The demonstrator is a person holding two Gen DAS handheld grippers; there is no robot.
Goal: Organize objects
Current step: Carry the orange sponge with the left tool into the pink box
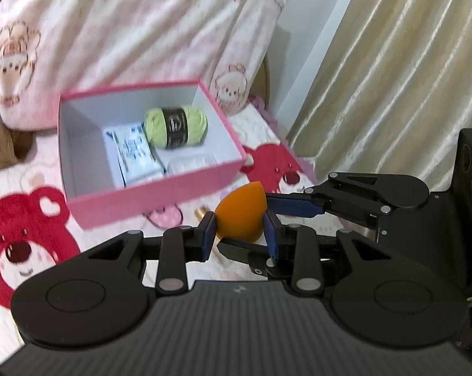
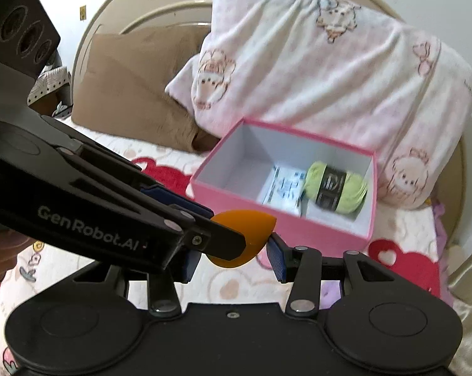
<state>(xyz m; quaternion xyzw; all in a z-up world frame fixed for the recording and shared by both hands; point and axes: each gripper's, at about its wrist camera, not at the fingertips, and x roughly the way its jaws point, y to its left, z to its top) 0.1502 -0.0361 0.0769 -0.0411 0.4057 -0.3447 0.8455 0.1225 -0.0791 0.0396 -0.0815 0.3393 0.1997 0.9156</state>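
Bedding printed with red bears carries a pink box already holding yarn and packets. Left gripper pinches the orange sponge, not yet boxed; right gripper is partly closed at it too, contact unclear. Only the left view shows a gold item beneath.

A: You had an orange sponge between blue pads on black grippers. What colour was the box?

B: Pink outside, white inside. In it you had a lime-green yarn ball with a black band, and a white packet printed in blue.

A: And the bedding?

B: Your sheet was pale pink with red bears. The pillow was pale pink with brown-outlined cartoon animals, beside a plain brown cushion. The curtain was cream.
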